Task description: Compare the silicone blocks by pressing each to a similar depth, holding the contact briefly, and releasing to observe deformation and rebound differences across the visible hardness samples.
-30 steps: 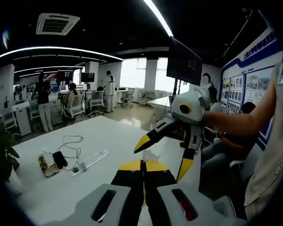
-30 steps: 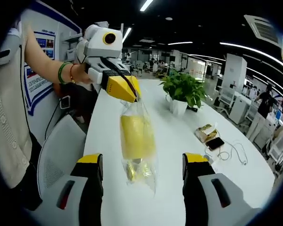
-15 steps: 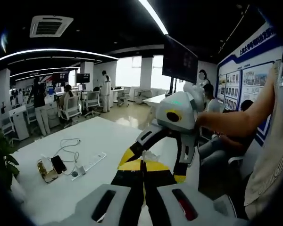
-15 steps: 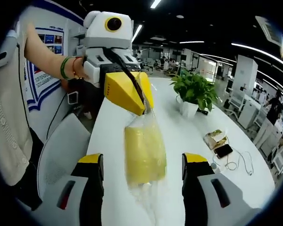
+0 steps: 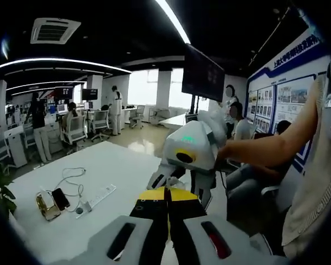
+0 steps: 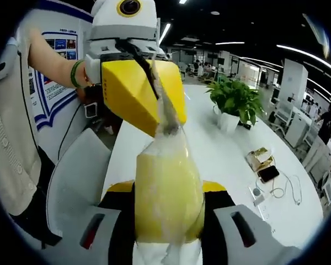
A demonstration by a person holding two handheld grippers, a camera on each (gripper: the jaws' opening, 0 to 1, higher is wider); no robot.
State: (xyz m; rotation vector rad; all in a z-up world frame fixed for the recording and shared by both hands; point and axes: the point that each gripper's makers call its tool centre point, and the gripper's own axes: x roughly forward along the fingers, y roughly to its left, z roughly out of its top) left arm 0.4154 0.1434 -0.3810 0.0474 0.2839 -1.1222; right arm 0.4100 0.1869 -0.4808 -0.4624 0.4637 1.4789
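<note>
Two tools share one bag [image 6: 168, 193]: left tool [image 6: 163, 118] pinches its top, right tool [image 6: 168, 190] squeezes its yellow block.

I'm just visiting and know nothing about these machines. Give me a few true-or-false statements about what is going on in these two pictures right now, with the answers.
1. The left gripper pinches the top of a clear bag with a yellow block inside. True.
2. The bag lies flat on the white table. False: it hangs in the air from the left gripper.
3. The right gripper has its fingers on either side of the bag. True.
4. A potted plant stands on the table. True.
5. The phone sits inside the bag. False: it lies on the table near a power strip.
</note>
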